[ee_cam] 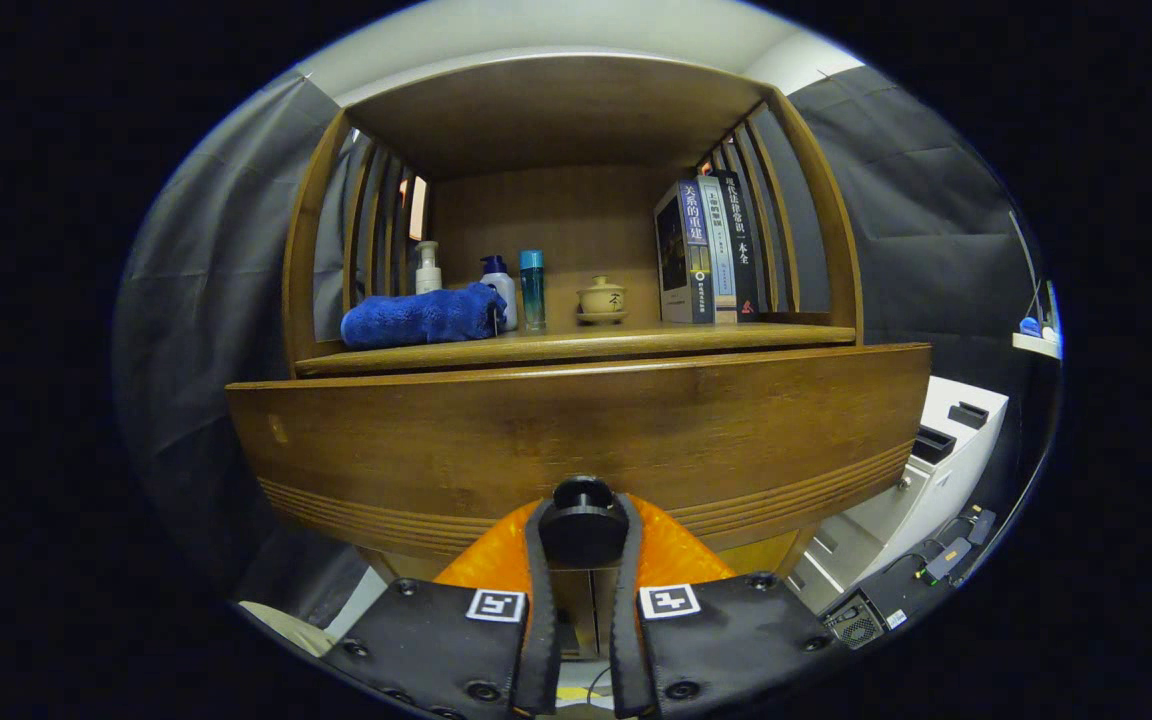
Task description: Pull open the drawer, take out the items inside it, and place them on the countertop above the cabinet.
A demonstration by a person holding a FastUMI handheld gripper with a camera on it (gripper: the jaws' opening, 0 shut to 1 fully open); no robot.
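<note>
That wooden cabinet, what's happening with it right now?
A person's handheld tool has its two fingers closed around the black knob on the drawer front, apparently to pull it. On the countertop above sit a blue towel, bottles, a lidded cup and books.

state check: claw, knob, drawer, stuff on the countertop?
claw: shut on the drawer knob
drawer knob: clamped between both fingers
drawer: front faces the claw; how far out, cannot tell
blue towel: lying bunched on countertop
bottles: three, upright, capped
lidded cup: upright, lid on
books: standing upright
</note>
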